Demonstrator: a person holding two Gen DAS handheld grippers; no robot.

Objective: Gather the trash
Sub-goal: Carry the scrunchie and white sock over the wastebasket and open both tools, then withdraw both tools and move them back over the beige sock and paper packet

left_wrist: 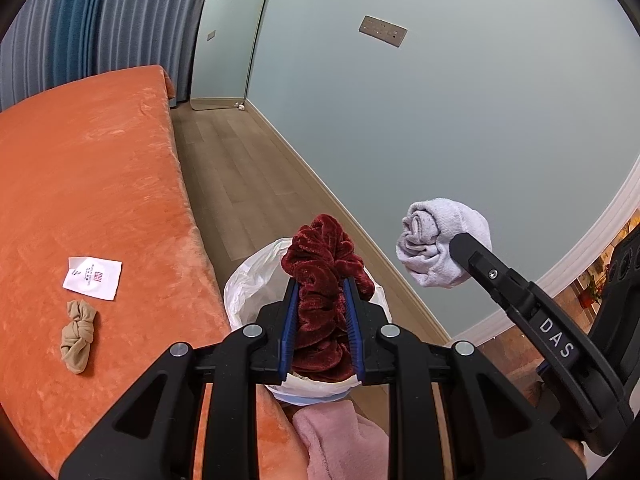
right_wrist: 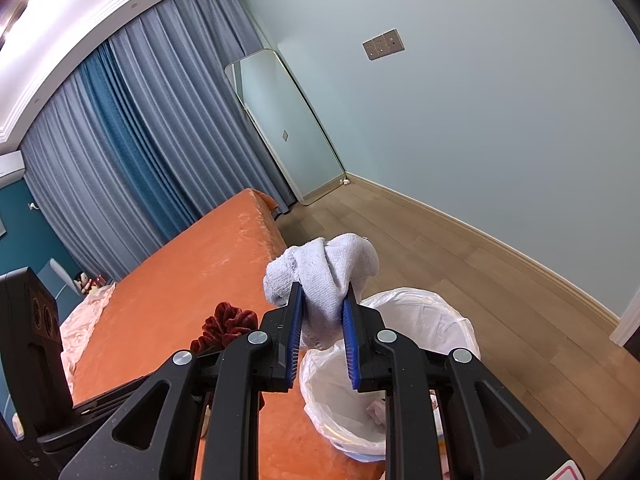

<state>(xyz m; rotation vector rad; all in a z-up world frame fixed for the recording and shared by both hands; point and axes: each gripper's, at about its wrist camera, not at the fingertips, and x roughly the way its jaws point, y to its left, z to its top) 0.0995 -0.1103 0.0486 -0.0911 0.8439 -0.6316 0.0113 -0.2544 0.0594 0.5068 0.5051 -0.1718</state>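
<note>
My left gripper (left_wrist: 321,286) is shut on a dark red velvet scrunchie (left_wrist: 320,252), held over the white-lined trash bin (left_wrist: 244,284) beside the orange bed (left_wrist: 92,184). To its right, my right gripper (right_wrist: 323,294) is shut on a rolled white sock (right_wrist: 324,268), which also shows in the left wrist view as a white sock (left_wrist: 432,240) in the air. The bin (right_wrist: 420,312) lies just below and beyond the sock; a bit of pale trash (right_wrist: 376,408) rests inside. The scrunchie (right_wrist: 228,322) peeks out left of the right gripper.
On the bed lie a white paper packet (left_wrist: 92,278) and a knotted beige stocking (left_wrist: 78,334). Pink fabric (left_wrist: 340,436) shows below the bin. A wood floor (right_wrist: 460,264) runs along the pale wall; a mirror (right_wrist: 280,120) leans in the corner by blue curtains (right_wrist: 120,140).
</note>
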